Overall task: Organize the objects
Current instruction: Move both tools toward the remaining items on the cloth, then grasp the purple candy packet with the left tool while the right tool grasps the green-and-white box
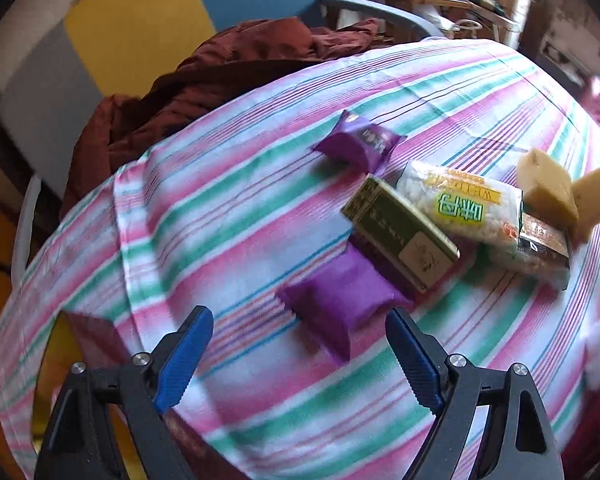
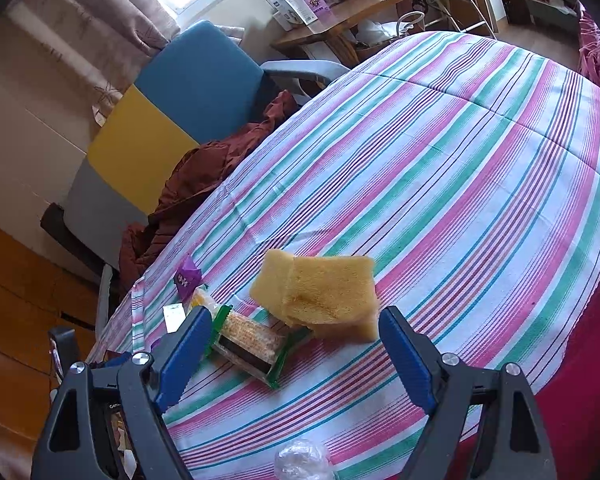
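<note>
On the striped cloth [image 1: 240, 208] lie a near purple packet [image 1: 340, 300], a far purple packet [image 1: 360, 142], a green-gold box [image 1: 400, 232], a white rice-snack bag [image 1: 464, 204], a brown-and-clear snack pack [image 1: 540, 252] and two yellow sponges [image 1: 548, 188]. My left gripper [image 1: 300, 336] is open, just short of the near purple packet. My right gripper [image 2: 294, 336] is open, close before the sponges [image 2: 328, 292] and a green-edged snack pack [image 2: 256, 348]. A purple packet [image 2: 187, 276] lies further left.
A dark red garment [image 1: 220, 68] is heaped on a blue and yellow chair [image 2: 188, 92] beyond the cloth's far edge. A crumpled clear wrap [image 2: 300, 460] lies near me. A cluttered wooden desk [image 2: 340, 20] stands behind. Red bedding [image 2: 580, 360] shows on the right.
</note>
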